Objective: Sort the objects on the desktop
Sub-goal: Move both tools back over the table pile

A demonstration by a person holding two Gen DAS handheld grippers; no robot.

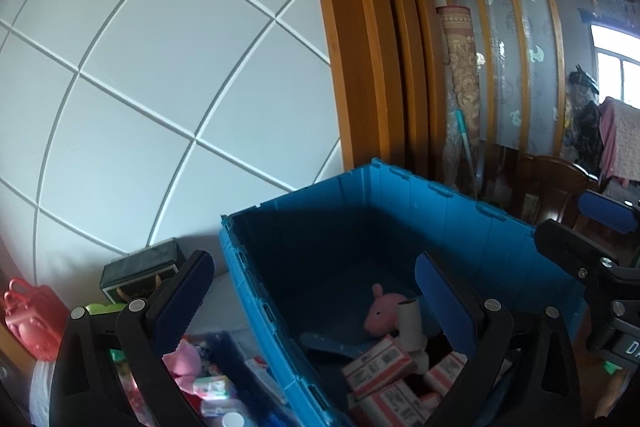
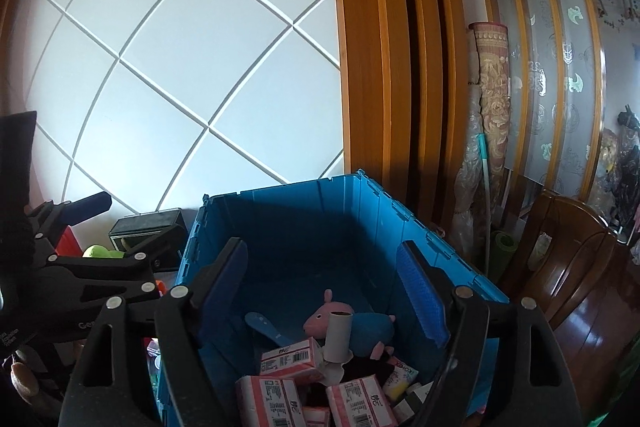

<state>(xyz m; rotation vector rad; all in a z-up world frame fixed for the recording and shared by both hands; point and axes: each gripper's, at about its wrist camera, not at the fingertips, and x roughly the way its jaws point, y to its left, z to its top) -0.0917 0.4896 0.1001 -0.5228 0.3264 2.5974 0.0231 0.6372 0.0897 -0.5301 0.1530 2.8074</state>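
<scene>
So both of mine are empty right now. My left hand-held gripper (image 1: 316,291) is spread wide with nothing between the pads, straddling the near-left wall of the blue crate (image 1: 256,291), so one finger hangs over the unsorted clutter and the other over the inside. My right hand-held gripper (image 2: 326,287) is released too, parked over the crate's open top. I'd say that's why they sit where they do: the crate is the drop spot, and I'm between picks. Inside, stuff has settled at the near end: the pink pig plush (image 2: 320,319) leans on a cardboard tube (image 2: 338,335), with a blue scoop (image 2: 264,325) beside it and pink-and-white packets (image 2: 290,355) piled in front. The far end of the crate floor is bare. What's left to sort sits on the surface just left of the crate: another pink plush (image 1: 186,361) and some small packs (image 1: 212,387), with a dark box (image 1: 140,271) back against the wall. Probably the left one goes for that pile next.
</scene>
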